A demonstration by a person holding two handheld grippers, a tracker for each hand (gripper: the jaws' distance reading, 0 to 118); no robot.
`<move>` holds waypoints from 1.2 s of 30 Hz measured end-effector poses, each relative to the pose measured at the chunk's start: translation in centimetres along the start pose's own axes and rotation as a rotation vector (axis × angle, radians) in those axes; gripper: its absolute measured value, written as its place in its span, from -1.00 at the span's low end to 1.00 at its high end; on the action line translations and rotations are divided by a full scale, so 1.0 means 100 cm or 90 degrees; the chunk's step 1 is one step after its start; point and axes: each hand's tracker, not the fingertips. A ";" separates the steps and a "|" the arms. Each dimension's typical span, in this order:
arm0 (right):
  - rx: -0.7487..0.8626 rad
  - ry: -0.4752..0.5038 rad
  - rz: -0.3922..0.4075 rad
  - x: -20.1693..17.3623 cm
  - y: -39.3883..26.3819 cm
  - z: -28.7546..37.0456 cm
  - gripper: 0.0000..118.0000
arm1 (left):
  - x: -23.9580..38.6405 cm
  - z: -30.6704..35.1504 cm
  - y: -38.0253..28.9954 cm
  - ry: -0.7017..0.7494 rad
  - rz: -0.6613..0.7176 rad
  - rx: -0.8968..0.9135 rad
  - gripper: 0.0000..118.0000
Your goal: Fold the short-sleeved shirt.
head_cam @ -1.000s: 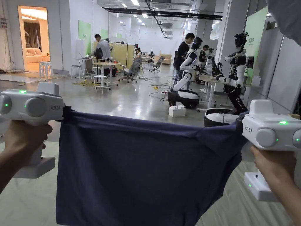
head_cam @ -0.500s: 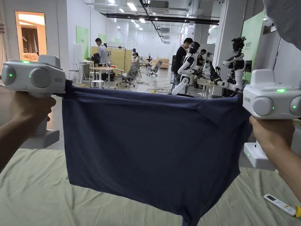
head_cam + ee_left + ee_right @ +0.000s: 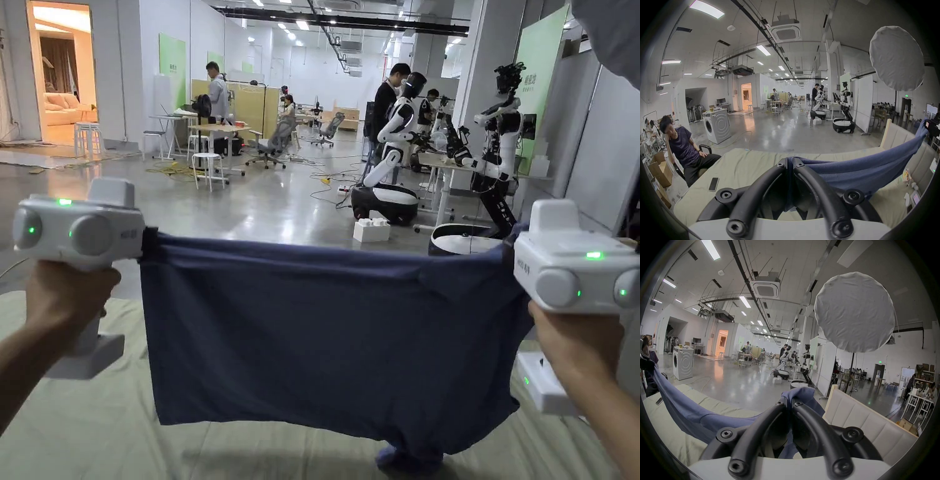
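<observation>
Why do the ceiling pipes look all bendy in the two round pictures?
Both gripper views use a fisheye lens, so straight ceiling pipes curve and black corners ring the picture. The head view keeps lines straighter, and there the polished floor shows glare from the ceiling lights.

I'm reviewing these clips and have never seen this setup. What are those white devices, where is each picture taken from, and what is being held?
There is no robot arm at work here: a person holds a white handheld tool in each hand, each ending in two black jaws. The head view comes from a camera on the person's head and shows the left gripper and right gripper holding a navy shirt stretched between them. The other two pictures come from cameras riding on each gripper; in both, the jaws are shut on shirt fabric. The shirt hangs above a bed with a pale green sheet, its lowest part touching it. A phone lies on the sheet.
</observation>
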 end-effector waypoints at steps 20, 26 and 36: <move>-0.106 0.050 0.030 -0.002 -0.173 0.207 -0.93 | -0.025 0.169 -0.251 -0.065 0.025 -0.103 -0.91; -0.173 0.078 0.073 -0.004 -0.222 0.268 -0.93 | -0.033 0.215 -0.312 -0.064 0.038 -0.175 -0.91; -0.338 0.109 0.042 -0.014 -0.301 0.325 -0.93 | -0.027 0.246 -0.379 -0.054 0.005 -0.316 -0.91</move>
